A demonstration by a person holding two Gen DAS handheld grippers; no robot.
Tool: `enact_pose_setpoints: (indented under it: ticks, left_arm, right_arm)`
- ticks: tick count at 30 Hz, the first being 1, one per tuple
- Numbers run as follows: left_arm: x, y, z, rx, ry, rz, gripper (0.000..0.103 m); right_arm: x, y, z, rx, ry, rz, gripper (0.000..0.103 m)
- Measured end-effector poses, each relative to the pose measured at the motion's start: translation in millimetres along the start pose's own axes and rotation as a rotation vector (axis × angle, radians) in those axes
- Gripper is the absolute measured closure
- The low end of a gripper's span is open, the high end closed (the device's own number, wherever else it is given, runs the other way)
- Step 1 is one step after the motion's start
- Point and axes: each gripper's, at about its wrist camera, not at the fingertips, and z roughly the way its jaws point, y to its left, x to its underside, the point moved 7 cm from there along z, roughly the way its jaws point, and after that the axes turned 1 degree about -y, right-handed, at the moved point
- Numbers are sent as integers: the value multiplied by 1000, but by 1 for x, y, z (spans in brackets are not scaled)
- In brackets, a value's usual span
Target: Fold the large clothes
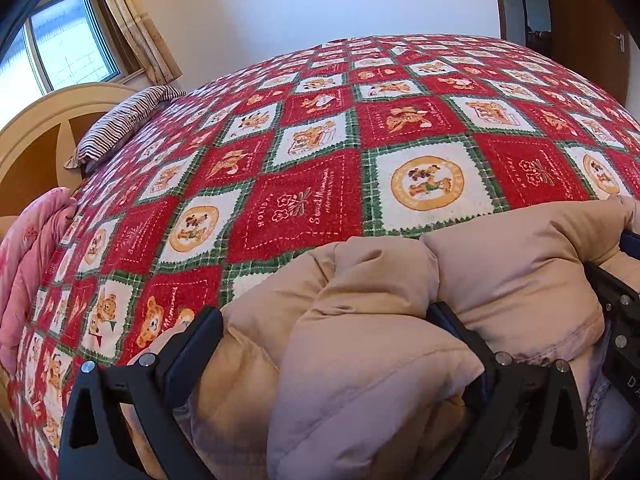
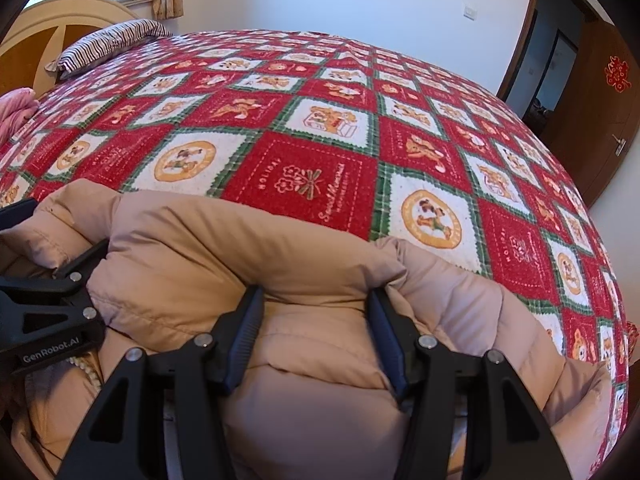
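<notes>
A puffy beige down jacket (image 1: pixel 360 320) lies bunched at the near edge of the bed; it also fills the lower part of the right wrist view (image 2: pixel 240 248). My left gripper (image 1: pixel 324 320) has its jaws set wide around a thick fold of the jacket, pressing into the padding. My right gripper (image 2: pixel 316 304) holds another thick fold between its jaws the same way. The right gripper shows at the right edge of the left wrist view (image 1: pixel 616 304), and the left gripper at the left edge of the right wrist view (image 2: pixel 60 280). Both sit close side by side.
The bed carries a red, white and green bear-patterned blanket (image 1: pixel 360 140). A striped pillow (image 1: pixel 124 120) and a wooden headboard (image 1: pixel 36 136) are at the far left. A pink quilt (image 1: pixel 28 272) lies at the left edge. A door (image 2: pixel 600 120) stands at the right.
</notes>
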Motion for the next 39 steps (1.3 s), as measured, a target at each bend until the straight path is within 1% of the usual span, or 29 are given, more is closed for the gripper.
enact_pose_setpoints:
  ticks: [9,16,19,21,23,24,25,27,29,31,32,34,36,39]
  left_arm:
    - [0,2,3,41,18,-23,1]
    - [-1,0,3,33,22,-10,1]
    - [-3,4,3,67,41,-27,1]
    - [-5,11,-6,82,57,-45,1]
    - [-6,17,-25,106,39,-59,1]
    - [-7,20,-37,132,17,-65,1]
    - [-6,23,-50,158,-8,-67,1]
    - [-1,30,-73,189,-33,-71,1]
    - [12,35,-91,234,-37,-79,1]
    - [29,40,-104,251,-21,-87,1]
    - [43,44,-113,260,-8,-86,1]
    - [62,49,-127,266,-5,-94,1]
    - [84,59,-146,268,-23,-104,1]
    - [115,72,-169,261,-39,-116,1]
  right_arm:
    - [0,0,1,13,6,-12,45]
    - [-1,5,3,51,33,-55,45]
    - [-1,5,3,55,44,-58,45]
    - [-2,3,1,48,53,-56,45]
    - [-3,-3,-8,17,53,-40,42]
    - [-2,-5,-13,3,52,-31,38]
    - [0,-7,-20,-16,46,-23,36]
    - [4,-11,-37,-46,20,-26,29]
    - [10,-14,-53,-65,-2,-32,29]
    - [20,-17,-66,-71,-9,-35,29]
    - [29,-19,-75,-74,-12,-31,29]
    - [44,-24,-88,-83,-11,-11,29]
    - [60,-31,-101,-99,-16,8,29]
    - [84,-45,-120,-86,-27,28,29]
